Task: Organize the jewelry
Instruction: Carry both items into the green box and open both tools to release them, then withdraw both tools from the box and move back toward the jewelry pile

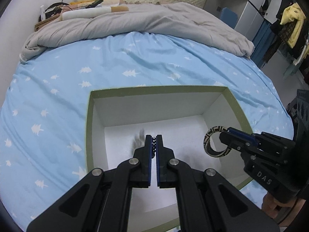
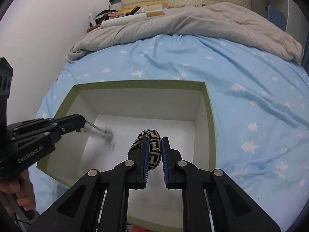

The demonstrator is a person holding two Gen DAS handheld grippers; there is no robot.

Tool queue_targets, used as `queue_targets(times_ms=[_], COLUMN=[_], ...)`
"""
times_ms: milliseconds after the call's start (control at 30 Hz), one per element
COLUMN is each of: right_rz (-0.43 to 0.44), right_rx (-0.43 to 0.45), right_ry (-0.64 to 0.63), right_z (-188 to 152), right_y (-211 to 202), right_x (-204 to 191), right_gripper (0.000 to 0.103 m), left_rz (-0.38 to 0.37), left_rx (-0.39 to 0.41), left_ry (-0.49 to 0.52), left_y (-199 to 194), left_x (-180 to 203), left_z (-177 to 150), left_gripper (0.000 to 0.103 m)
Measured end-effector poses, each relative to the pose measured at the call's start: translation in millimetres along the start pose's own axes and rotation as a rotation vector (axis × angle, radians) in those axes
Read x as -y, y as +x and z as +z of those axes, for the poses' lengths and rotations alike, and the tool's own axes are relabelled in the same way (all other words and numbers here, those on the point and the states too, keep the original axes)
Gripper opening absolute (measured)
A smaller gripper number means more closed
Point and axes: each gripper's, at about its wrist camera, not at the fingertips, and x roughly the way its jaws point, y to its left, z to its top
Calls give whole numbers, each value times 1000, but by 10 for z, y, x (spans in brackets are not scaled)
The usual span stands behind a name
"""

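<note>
Holding a dark bead chain, your left gripper is pinched tight on it. Your right gripper squeezes the patterned bangle. Both hang inside the open white box, away from its green rim. Blue sheet lies all around, grey blanket farther back.

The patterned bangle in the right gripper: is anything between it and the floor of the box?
Nothing visible. The bangle hangs in the right gripper over the box's bare white floor. The beaded chain in the left gripper hangs off to one side.
</note>
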Motion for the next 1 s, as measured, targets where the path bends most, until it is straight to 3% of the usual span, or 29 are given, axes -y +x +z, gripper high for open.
queue_targets(times_ms=[67,100,133,200,600,1000], right_rz=[13,14,14,17,32,62], right_rx=[4,9,18,37,187,313], right_ry=[2,2,3,4,-25,-23], right_z=[-2,1,1,9,-158,-919], right_y=[-59,-99,-158,-278,-1265,-1832], right_x=[0,-6,-13,-32,-298,-391], right_gripper=[12,13,15,26,28,32], left_rz=[9,13,15,21,36,-6], left_rx=[1,5,11,51,187,255], left_ry=[2,2,0,-13,19,17], left_y=[-44,-90,-127,-269,-1261,-1668], left_x=[6,16,17,6,91,220], left_z=[-5,-4,0,14,-142,-731], left_gripper=[7,21,45,66,66,66])
